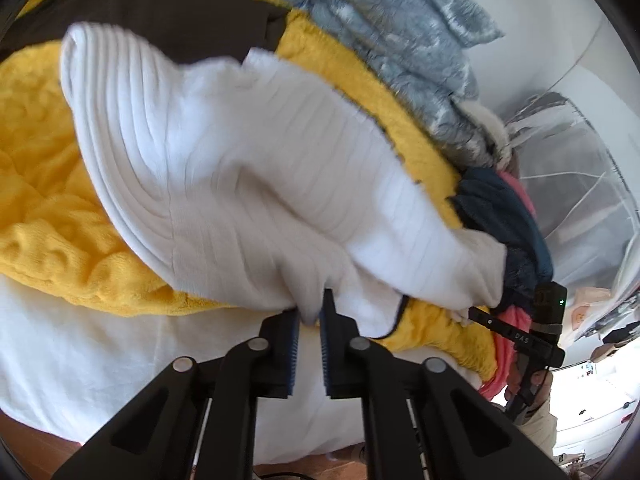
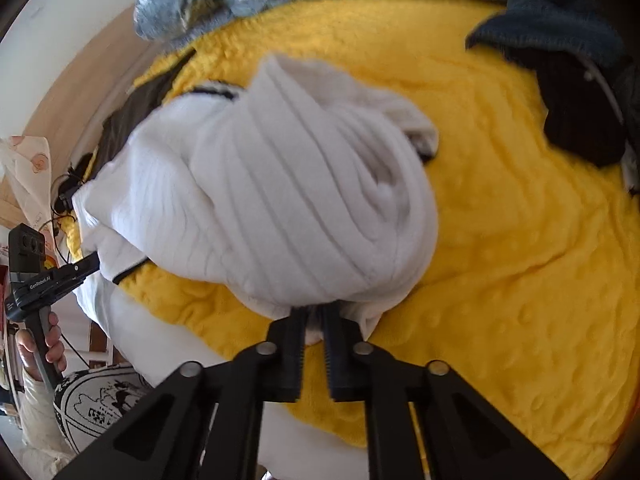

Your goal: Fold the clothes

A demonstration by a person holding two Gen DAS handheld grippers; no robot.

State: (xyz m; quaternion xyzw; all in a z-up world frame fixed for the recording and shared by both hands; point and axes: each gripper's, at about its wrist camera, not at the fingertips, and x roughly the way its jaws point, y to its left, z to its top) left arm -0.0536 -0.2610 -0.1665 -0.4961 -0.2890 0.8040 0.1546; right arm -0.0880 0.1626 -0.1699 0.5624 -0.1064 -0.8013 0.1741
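A white ribbed garment [image 1: 248,176] lies bunched over a yellow fleece [image 1: 52,208]. My left gripper [image 1: 309,312] is shut on the white garment's near edge, with cloth pinched between the blue pads. In the right wrist view the same white ribbed garment [image 2: 280,184] hangs in a bundle over the yellow fleece [image 2: 500,240], and my right gripper [image 2: 314,316] is shut on its lower edge. The other gripper's black body shows at the far right in the left view and at the far left in the right view, each touching an end of the white garment.
A grey-blue fuzzy garment [image 1: 400,36], a dark brown piece [image 1: 160,4], a navy cloth [image 1: 504,208] and a pink one [image 1: 520,196] are piled behind. A white sheet [image 1: 120,360] covers the surface. A hand [image 2: 44,344] grips the left handle. Clear plastic bags [image 1: 580,168] lie at the right.
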